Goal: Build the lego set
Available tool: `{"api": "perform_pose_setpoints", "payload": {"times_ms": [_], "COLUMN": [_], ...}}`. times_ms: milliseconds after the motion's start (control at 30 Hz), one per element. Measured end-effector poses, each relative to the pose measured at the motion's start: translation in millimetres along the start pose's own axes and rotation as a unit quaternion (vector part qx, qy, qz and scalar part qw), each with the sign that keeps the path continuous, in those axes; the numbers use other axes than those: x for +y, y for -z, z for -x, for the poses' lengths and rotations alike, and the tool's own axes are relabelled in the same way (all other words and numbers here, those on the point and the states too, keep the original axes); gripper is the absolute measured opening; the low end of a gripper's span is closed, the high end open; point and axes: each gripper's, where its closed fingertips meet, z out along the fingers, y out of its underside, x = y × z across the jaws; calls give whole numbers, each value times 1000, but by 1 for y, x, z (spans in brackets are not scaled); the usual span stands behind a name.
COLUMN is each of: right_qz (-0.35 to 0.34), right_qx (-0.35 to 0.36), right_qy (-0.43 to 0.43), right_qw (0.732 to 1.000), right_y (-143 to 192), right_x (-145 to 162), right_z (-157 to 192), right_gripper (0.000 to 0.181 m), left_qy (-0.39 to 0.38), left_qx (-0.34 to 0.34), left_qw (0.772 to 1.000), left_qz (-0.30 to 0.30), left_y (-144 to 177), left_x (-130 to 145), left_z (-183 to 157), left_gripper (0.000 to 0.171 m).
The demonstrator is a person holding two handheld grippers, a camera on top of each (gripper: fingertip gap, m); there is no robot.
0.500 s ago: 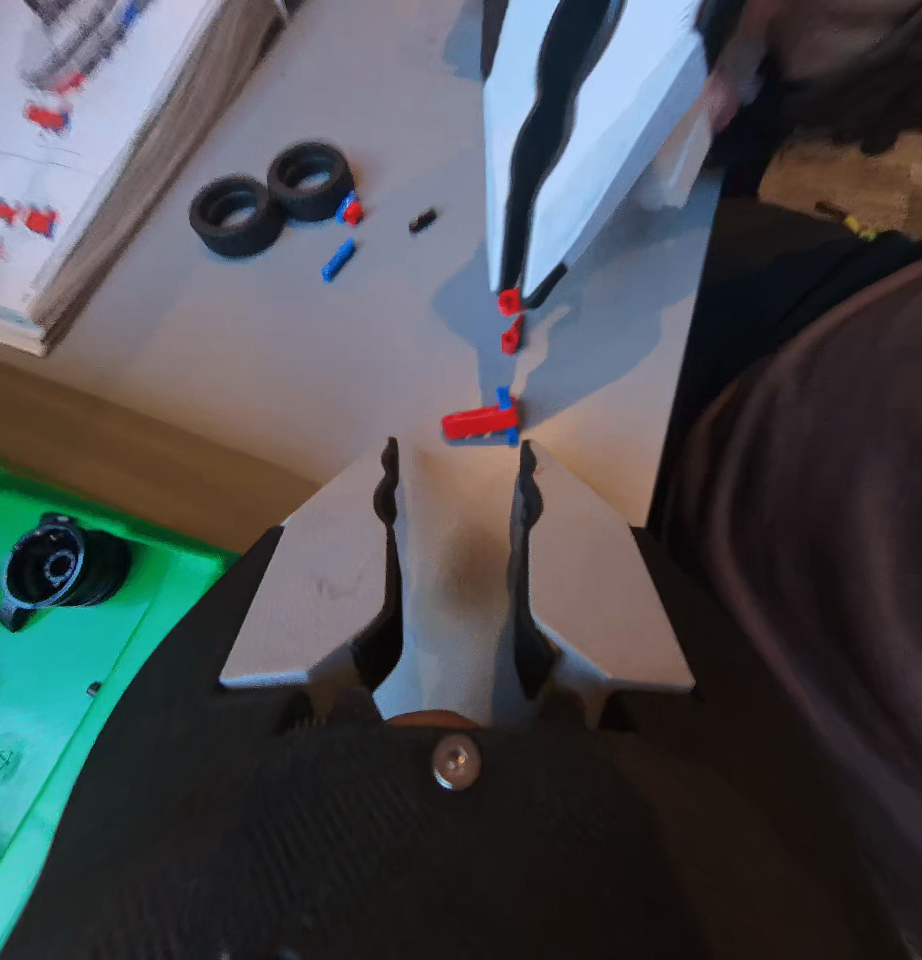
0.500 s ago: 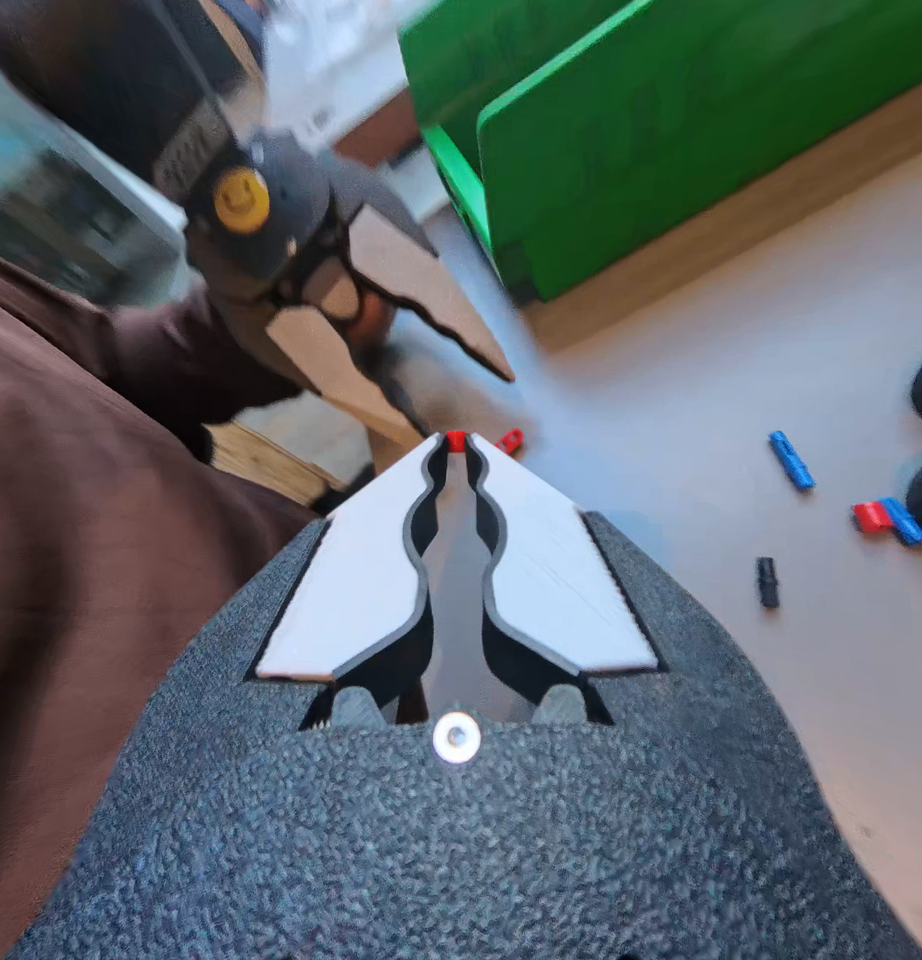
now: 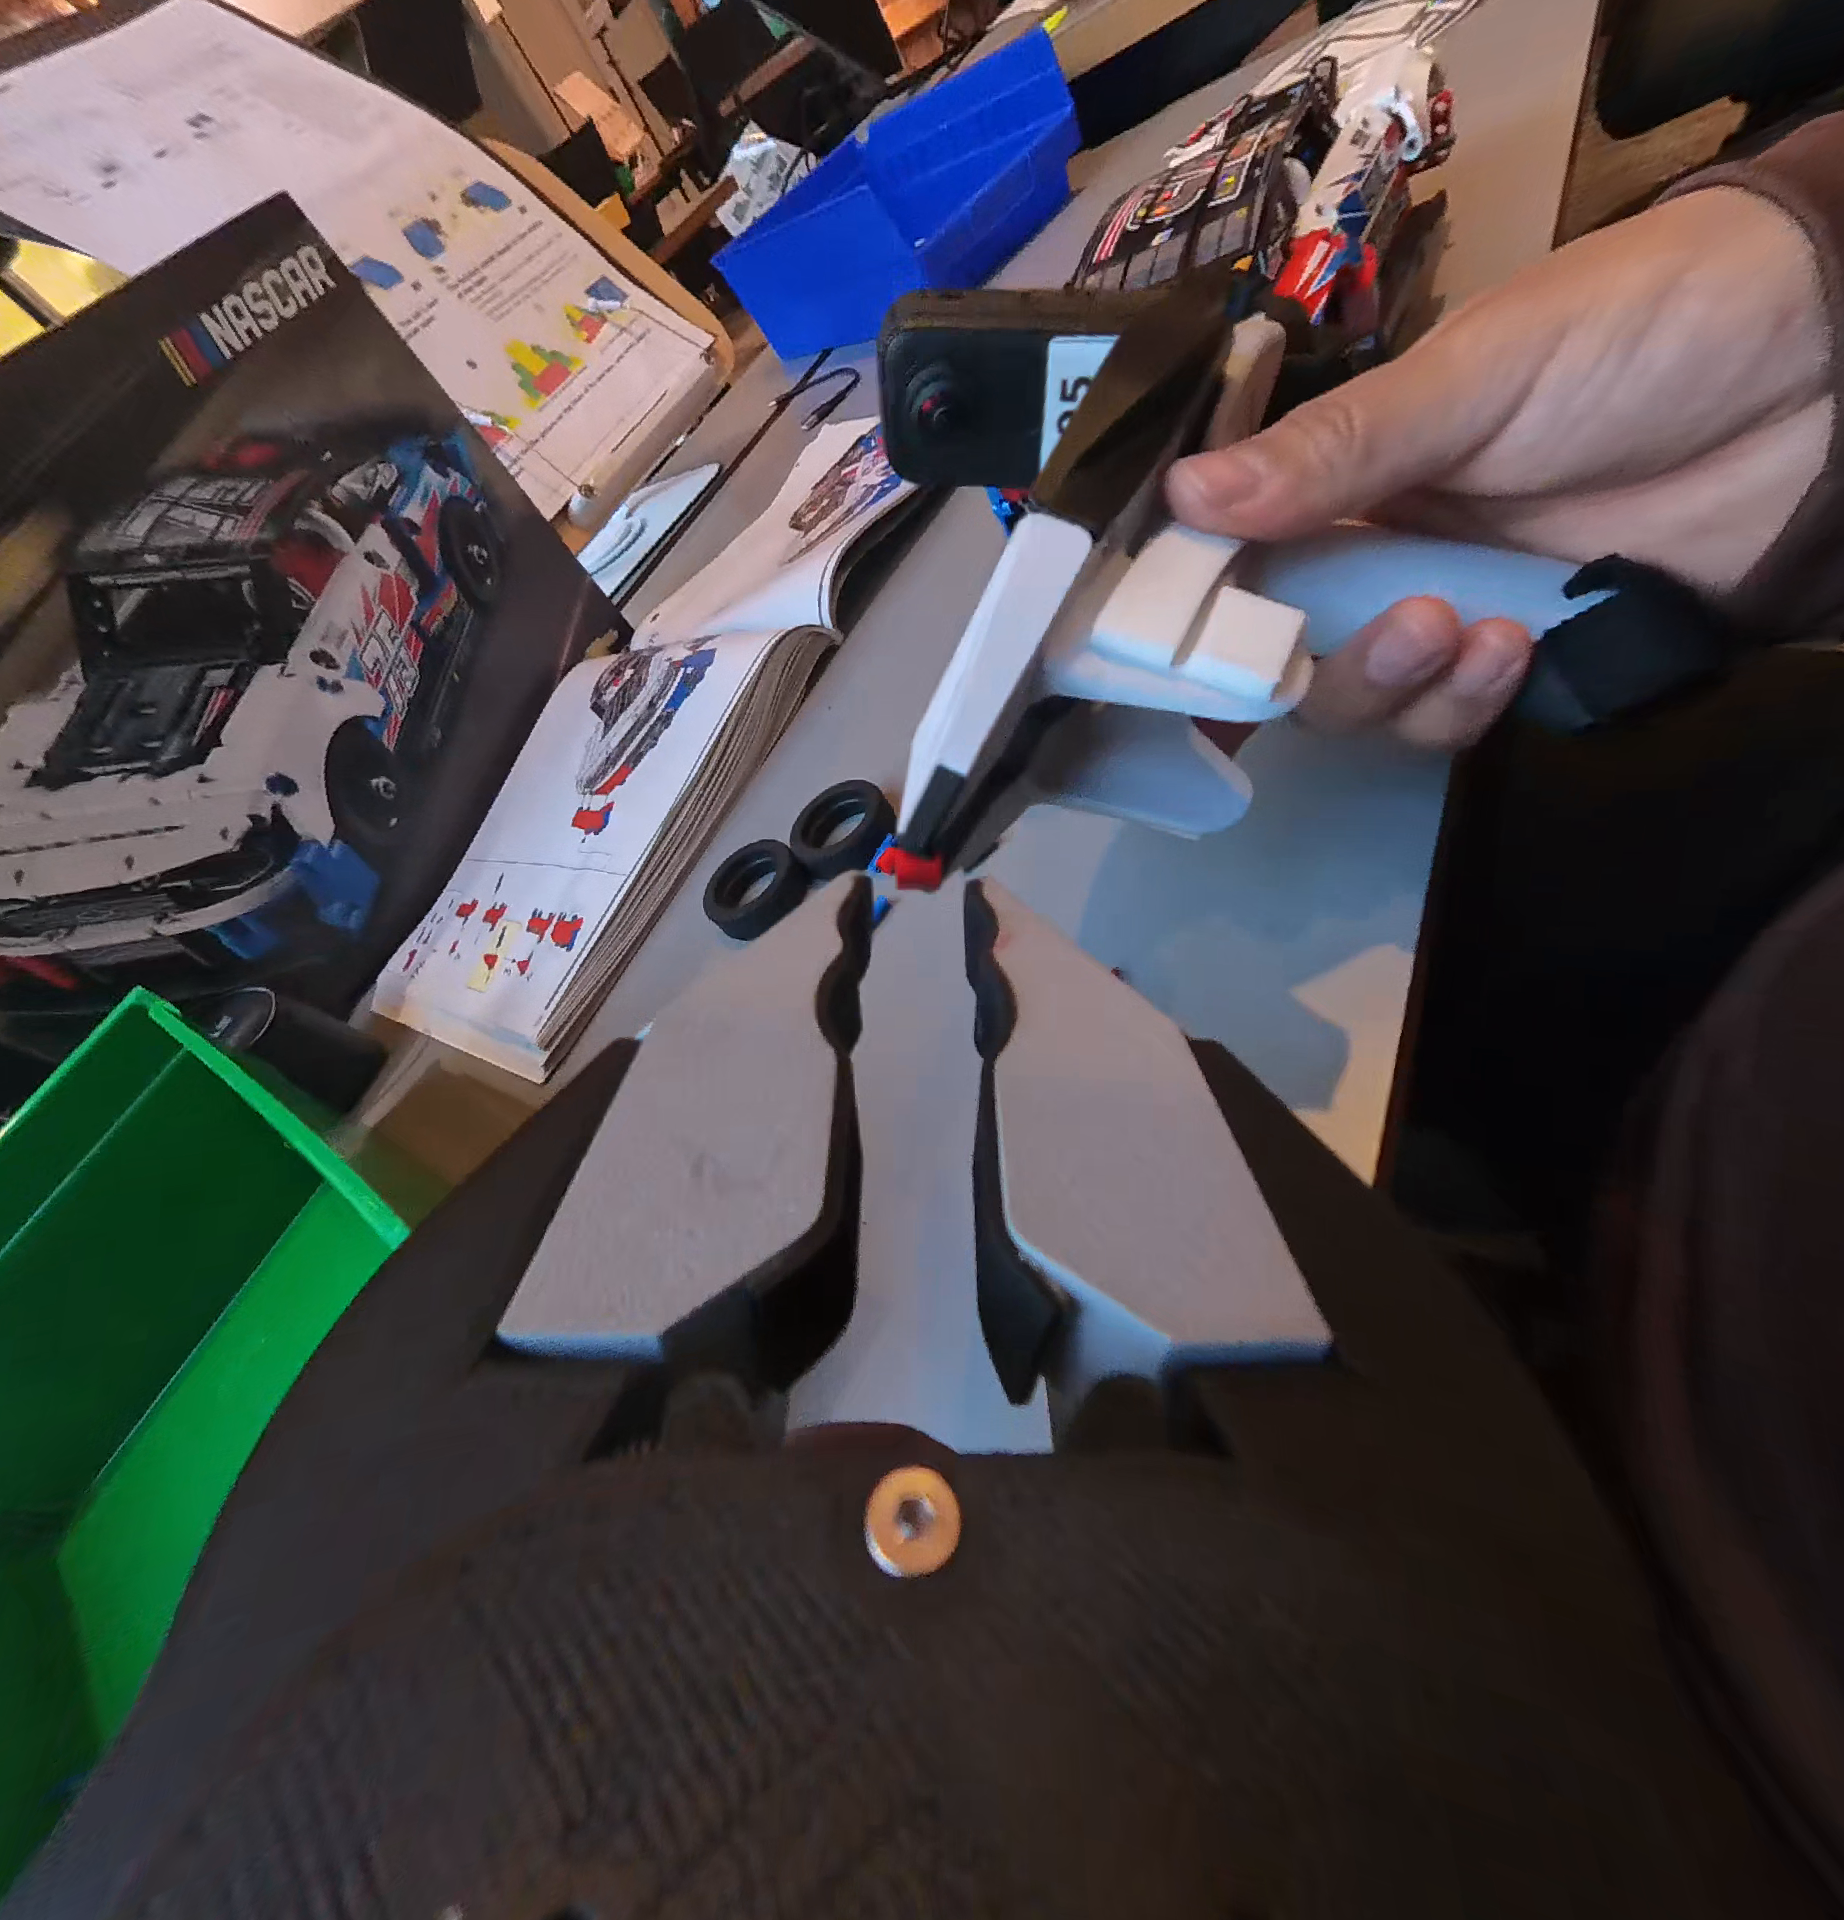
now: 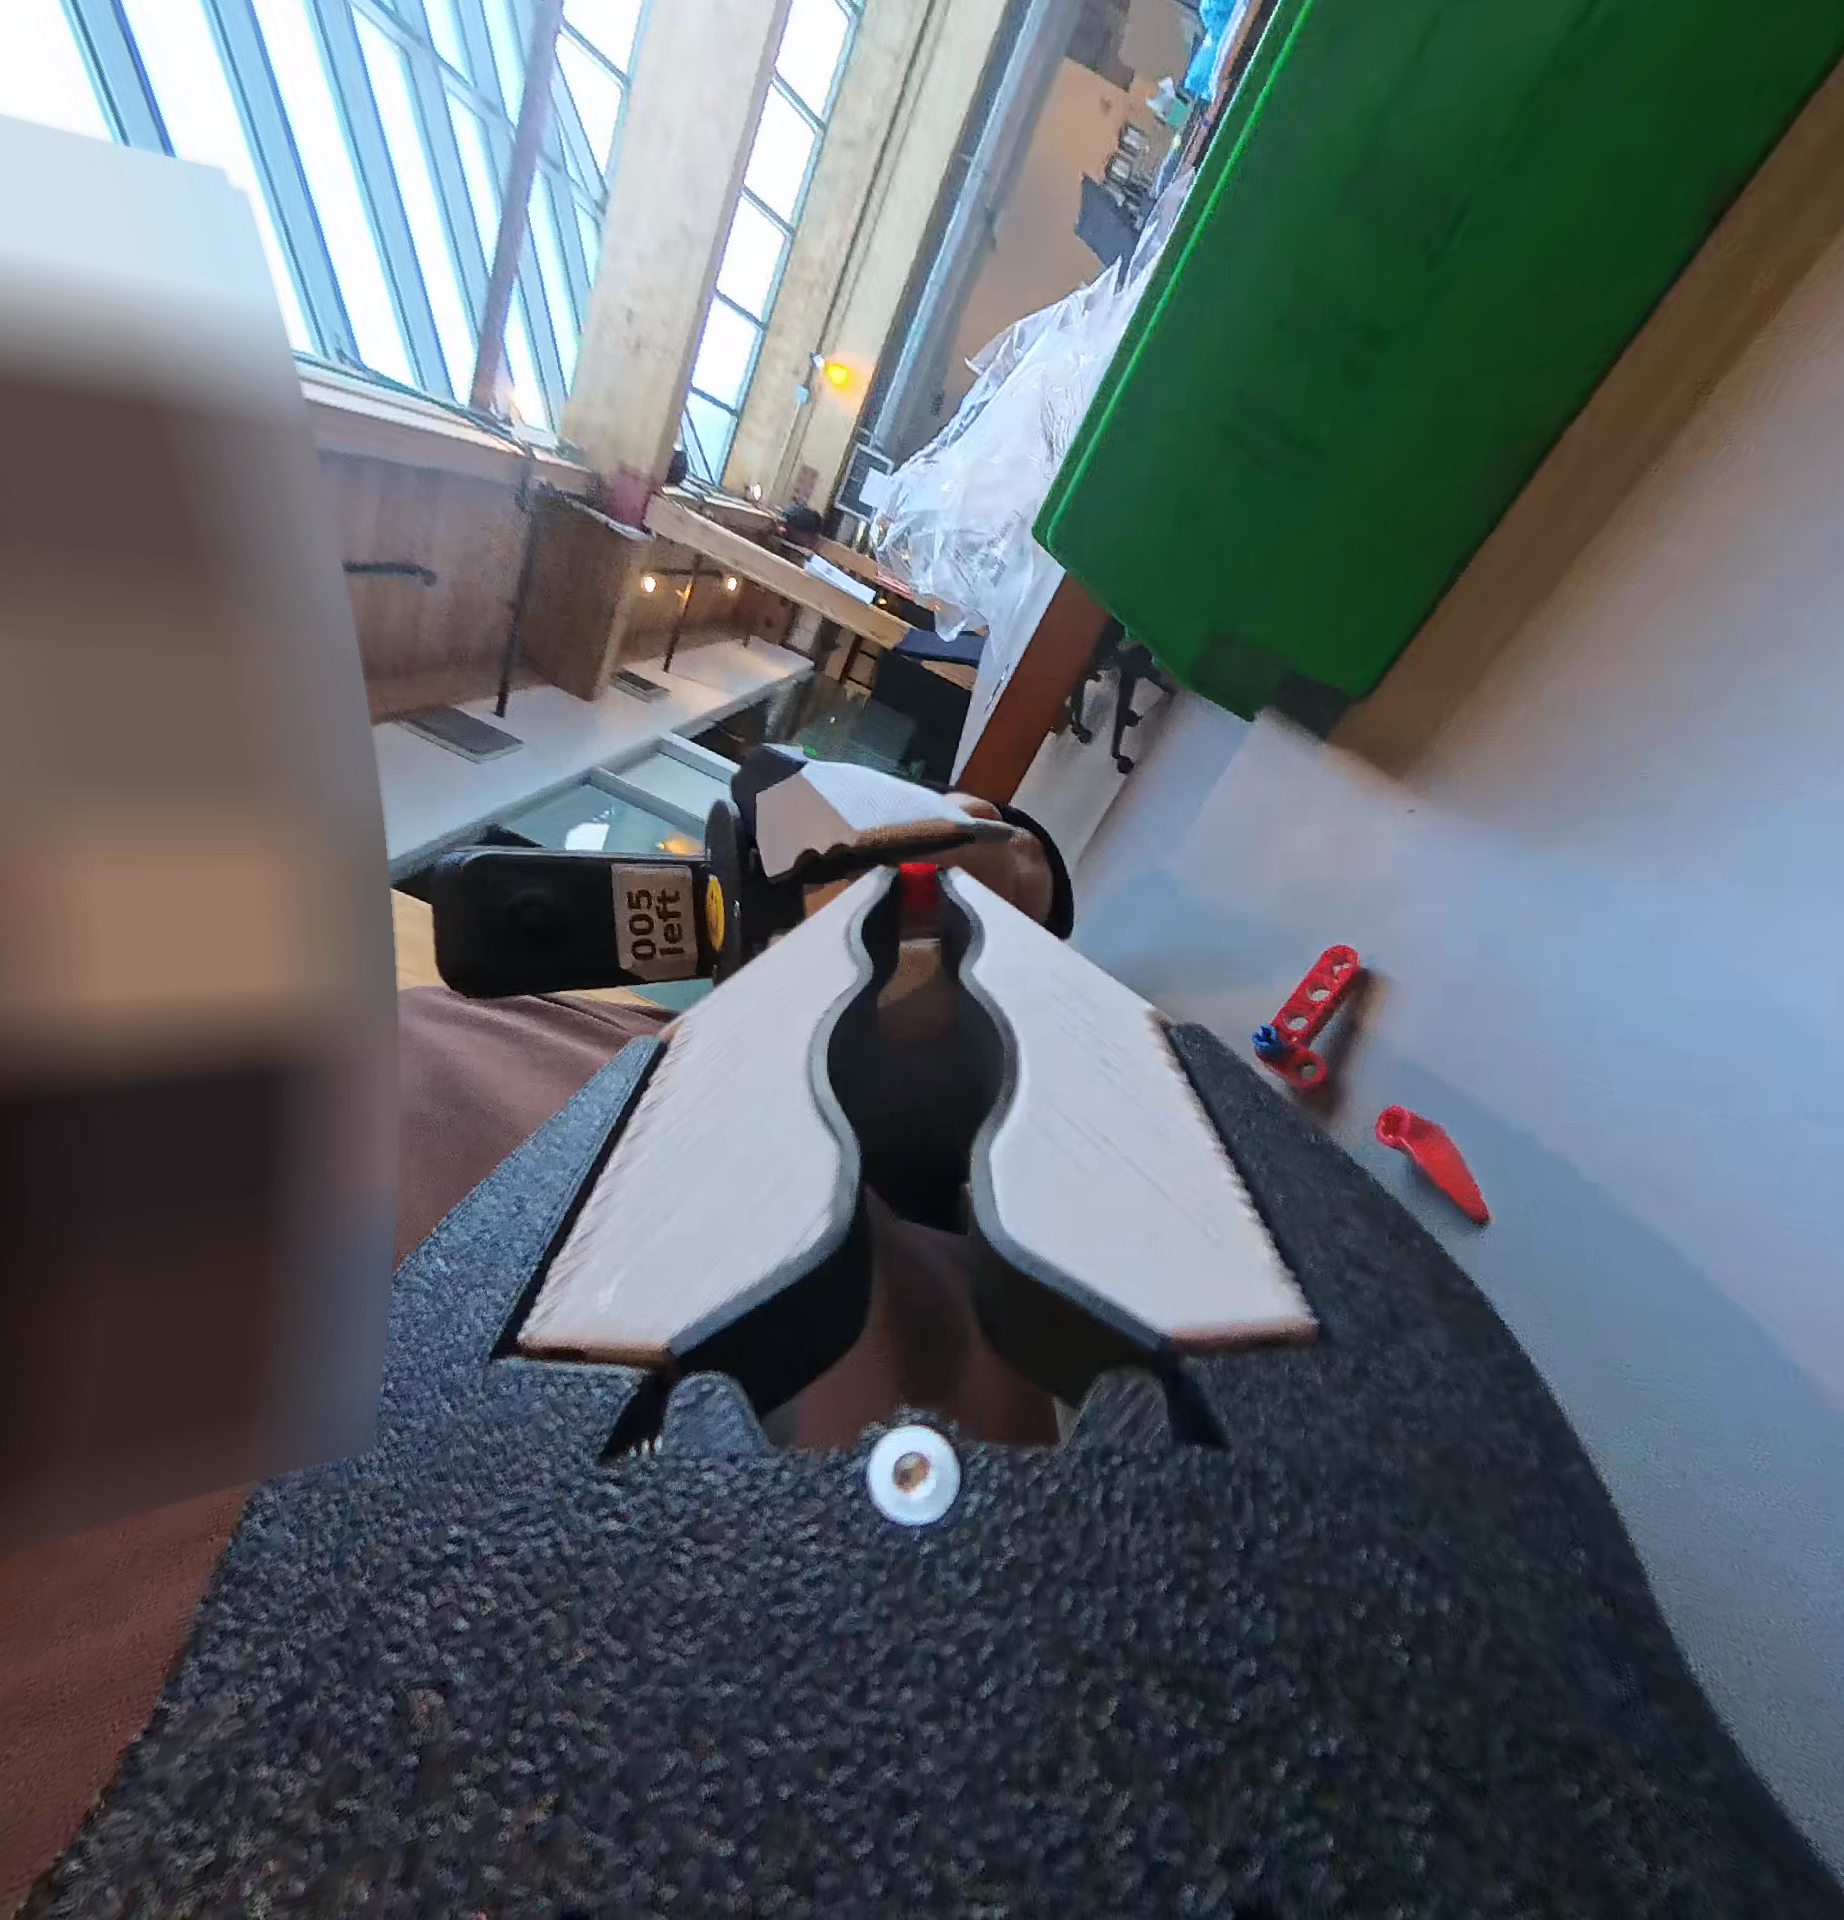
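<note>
My right gripper (image 4: pixel 915 871) is shut on a small red Lego piece (image 4: pixel 916 883) and holds it above the grey table (image 4: pixel 1624 935). In the left wrist view the right gripper (image 3: pixel 928 844), held by a hand, points down with the red piece (image 3: pixel 913 869) at its tips. My left gripper (image 3: pixel 916 902) is open and empty, its tips just below and in front of that piece. It shows in the right wrist view (image 4: pixel 882 816) just beyond the red piece. A red beam with a blue pin (image 4: pixel 1311 1013) and a red curved piece (image 4: pixel 1432 1162) lie on the table.
Two black tyres (image 3: pixel 798 857) lie beside an open instruction booklet (image 3: pixel 637 810). A Lego box with a car picture (image 3: pixel 222 623) stands at left. A green bin (image 3: pixel 149 1226) is at lower left, blue bins (image 3: pixel 897 208) and a built car (image 3: pixel 1261 197) at the back.
Both grippers have lifted and tilted up from the table. The right gripper still pinches the red piece, now raised. The left gripper has left the red beam and faces the piece.
</note>
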Motion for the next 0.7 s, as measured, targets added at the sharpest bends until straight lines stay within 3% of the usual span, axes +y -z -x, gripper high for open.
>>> {"api": "perform_pose_setpoints", "payload": {"times_ms": [100,400,533,700], "right_qz": [-5,-4,45,112], "right_qx": [-2,7,41,87], "right_qy": [-4,0,24,57], "right_qw": [1000,1000,998,988], "right_y": [0,-2,0,1], "right_x": [1,2,9,20], "right_z": [0,-2,-9,-16], "right_gripper": [5,5,5,6], "left_qy": [-4,-50,-98,-199], "left_qx": [4,30,67,130], "left_qw": [1000,998,993,970], "left_qz": [-4,8,26,54], "left_y": [0,-1,-2,-1], "left_x": [-1,2,9,17], "left_z": [-1,0,-7,-17], "left_gripper": [5,5,5,5]}}
